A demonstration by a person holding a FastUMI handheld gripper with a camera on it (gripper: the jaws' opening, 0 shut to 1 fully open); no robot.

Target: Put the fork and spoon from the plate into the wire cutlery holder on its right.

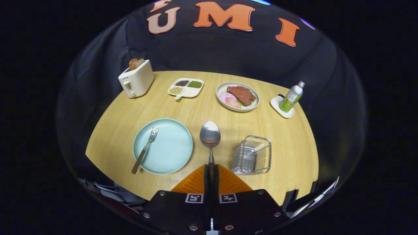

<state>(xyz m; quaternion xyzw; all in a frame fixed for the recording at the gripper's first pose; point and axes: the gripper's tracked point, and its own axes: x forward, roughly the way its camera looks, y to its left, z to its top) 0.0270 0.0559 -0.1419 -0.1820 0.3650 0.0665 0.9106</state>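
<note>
My gripper (211, 167) is shut on the handle of a metal spoon (210, 134). The spoon sticks straight out ahead of the fingers, bowl forward, held above the table between the plate and the holder. A pale blue plate (169, 153) lies to the left of the fingers. On it rests a fork (146, 148) with a brown handle, its handle end hanging over the near rim. The wire cutlery holder (253, 155) stands to the right of the fingers, with nothing seen inside it.
Farther back on the round wooden table (294, 156) are a white toaster (136, 79) holding bread, a divided dish of beans (185, 87), a plate of meat (237, 96), and a metal bottle (291, 97) on a small white saucer.
</note>
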